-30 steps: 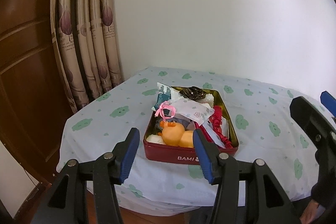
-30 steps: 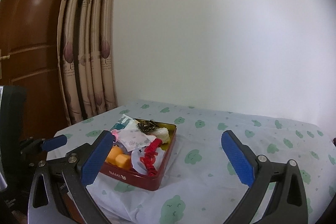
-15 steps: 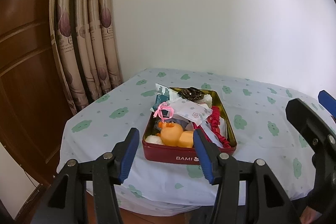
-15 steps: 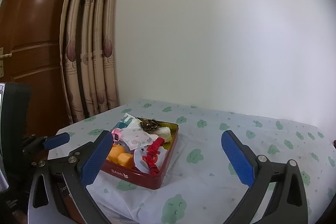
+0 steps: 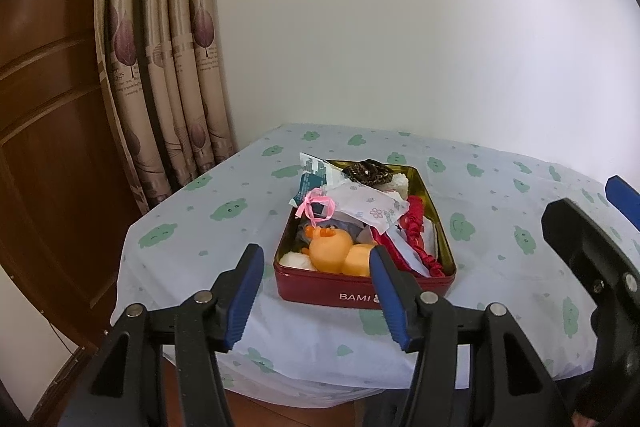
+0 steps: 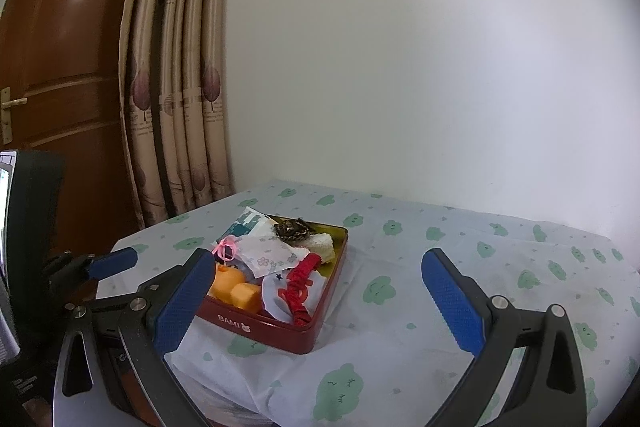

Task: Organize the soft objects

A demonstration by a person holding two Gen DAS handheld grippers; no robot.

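Two grippers come nearest, both with blue pads and nothing between them. Left gripper (image 5: 316,291) hangs before the tin's near wall, its jaws parted and opening; right gripper (image 6: 320,303) stands with jaws spread wide over bare cloth, to the right of the tin in its own view.

One red tin (image 5: 352,294) sits on the table (image 5: 248,311), near its front left corner, on a pale cloth printed with green clouds. White letters on the tin's front wall read "BAMI", followed by a small rabbit mark seen from the right wrist.

Inside the tin the soft things are piled loosely. Nearest lie one white ball (image 5: 295,261) and one orange duck (image 5: 330,251), with a second orange piece touching it on the right. One red scrunchie band (image 5: 418,239) runs along the right side over white cloth. Further in, one pink ribbon bow (image 5: 316,205) sits by a white floral packet (image 5: 366,205). One teal and white packet (image 5: 314,173) pokes over the far left rim; its print is too small to read. One dark patterned scrunchie (image 5: 367,173) and a white sponge (image 5: 400,183) lie at the far end.

Beyond the table hang beige curtains (image 5: 176,67) with purple leaves and lines of print too small to read, beside a brown door (image 6: 64,67).
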